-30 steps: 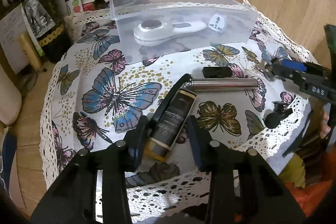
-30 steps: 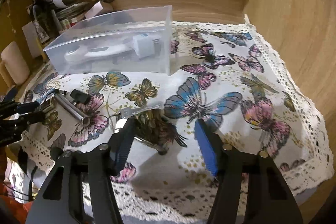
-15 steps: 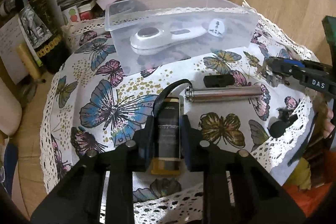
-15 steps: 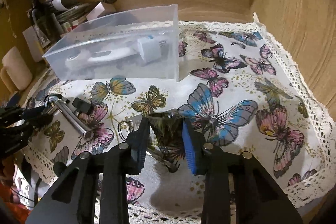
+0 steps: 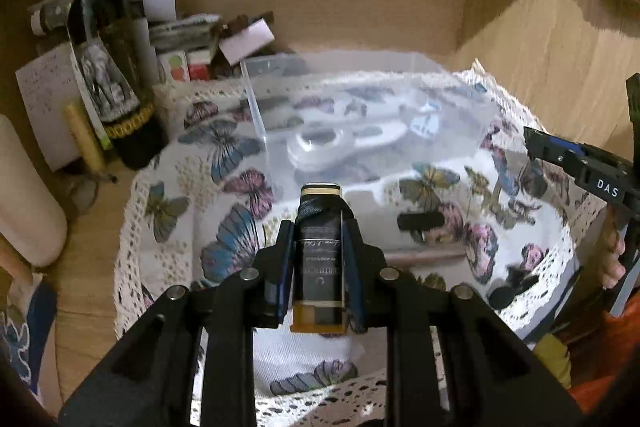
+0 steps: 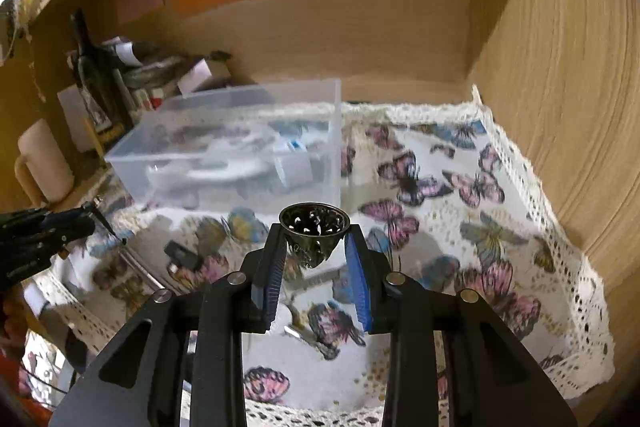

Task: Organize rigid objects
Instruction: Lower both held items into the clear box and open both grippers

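My left gripper (image 5: 319, 227) is shut on a black and gold lighter-like box (image 5: 319, 259) with a dark strap, held above the butterfly cloth (image 5: 224, 187). My right gripper (image 6: 315, 239) is shut on a dark perforated metal cup (image 6: 314, 225), lifted above the cloth. A clear plastic bin (image 5: 360, 131) stands at the back and holds a white device (image 5: 340, 143) and a small white cube. It also shows in the right wrist view (image 6: 240, 155). On the cloth lie a metal tube (image 5: 424, 255), a small black block (image 5: 420, 221) and a black knob (image 5: 508, 291).
A dark wine bottle (image 5: 108, 67), papers and boxes (image 5: 180, 39) crowd the back left corner. A beige mug (image 6: 44, 163) stands at the left. Wooden walls close the back and right (image 6: 560, 107). The cloth's lace edge (image 6: 592, 307) hangs at the right.
Both grippers closed on their objects and lifted them off the cloth: the left raised the black and gold box, the right raised the metal cup toward the bin.
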`<state>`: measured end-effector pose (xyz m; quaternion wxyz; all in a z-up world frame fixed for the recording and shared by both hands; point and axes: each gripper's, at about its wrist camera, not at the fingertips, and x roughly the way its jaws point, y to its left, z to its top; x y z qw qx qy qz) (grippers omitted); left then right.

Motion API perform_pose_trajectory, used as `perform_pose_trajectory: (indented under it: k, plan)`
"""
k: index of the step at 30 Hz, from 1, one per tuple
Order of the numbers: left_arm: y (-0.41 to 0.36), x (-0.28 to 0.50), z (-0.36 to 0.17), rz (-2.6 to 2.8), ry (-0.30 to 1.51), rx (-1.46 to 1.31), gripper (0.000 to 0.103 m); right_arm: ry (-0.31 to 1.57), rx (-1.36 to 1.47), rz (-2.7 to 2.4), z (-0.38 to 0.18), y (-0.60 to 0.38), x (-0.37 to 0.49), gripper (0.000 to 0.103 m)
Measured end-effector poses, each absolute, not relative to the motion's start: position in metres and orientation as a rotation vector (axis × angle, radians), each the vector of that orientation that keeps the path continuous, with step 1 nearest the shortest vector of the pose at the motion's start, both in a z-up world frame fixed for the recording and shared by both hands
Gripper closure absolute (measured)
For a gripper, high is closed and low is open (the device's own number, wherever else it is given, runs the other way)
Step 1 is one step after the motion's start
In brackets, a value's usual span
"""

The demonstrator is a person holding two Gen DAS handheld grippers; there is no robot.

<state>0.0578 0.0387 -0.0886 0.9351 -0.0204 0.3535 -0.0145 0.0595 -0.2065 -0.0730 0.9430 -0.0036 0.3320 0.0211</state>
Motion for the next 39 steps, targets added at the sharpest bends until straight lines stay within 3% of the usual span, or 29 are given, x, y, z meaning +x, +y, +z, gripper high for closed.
perform_pose_trajectory:
  k: [17, 39]
  plan:
    - [0.022, 0.111, -0.062, -0.052, 0.644, 0.031, 0.080, 0.588, -0.052, 0.095, -0.046, -0.180, 0.088, 0.076]
    - [0.009, 0.175, -0.080, -0.114, 0.742, 0.059, 0.079, 0.801, -0.185, 0.181, -0.080, -0.142, 0.181, 0.075]
